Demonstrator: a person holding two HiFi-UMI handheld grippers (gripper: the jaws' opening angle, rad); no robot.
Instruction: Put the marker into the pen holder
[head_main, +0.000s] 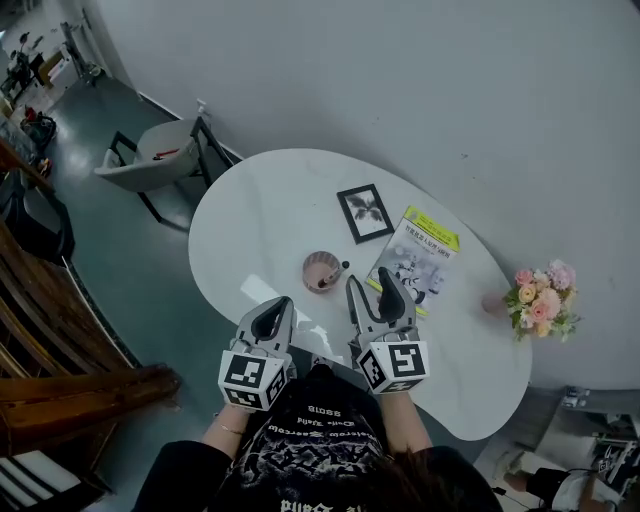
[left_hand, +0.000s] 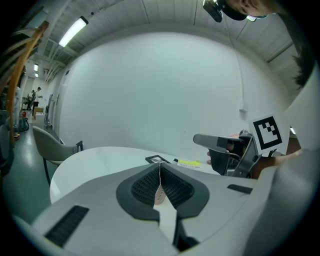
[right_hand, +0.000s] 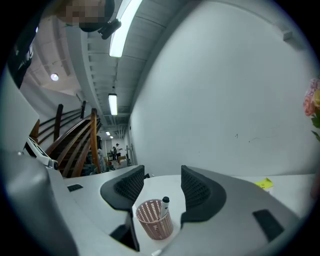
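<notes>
Judging from how things lay, you had the main part of the job done. The marker (right_hand: 163, 206) stood inside the pen holder (right_hand: 154, 222), leaning on the rim with its dark cap poking above the pink mesh. The holder sat upright on the white surface (head_main: 270, 210), close to the edge nearest you and roughly midway along it.

Your right claw (head_main: 370, 292) was wide open and gripped nothing. In the right gripper view the holder and marker showed in the gap between the jaws, but lower and further out, with neither pad touching them. Your left claw (head_main: 271, 315) was closed with its jaws pressed together, and nothing was caught in them. It hung by the near edge of the surface, to the left of the holder and apart from it.

Other things lay further in and played no part: a picture frame (head_main: 365, 212) beyond the holder toward the far edge, a booklet (head_main: 418, 250) to its right, and a bunch of flowers (head_main: 542, 298) at the right-hand end.

What remained looked slight. The marker seemed settled and the holder showed no tilt, so I judged that you only needed to keep both claws clear of the holder and avoid knocking it.
</notes>
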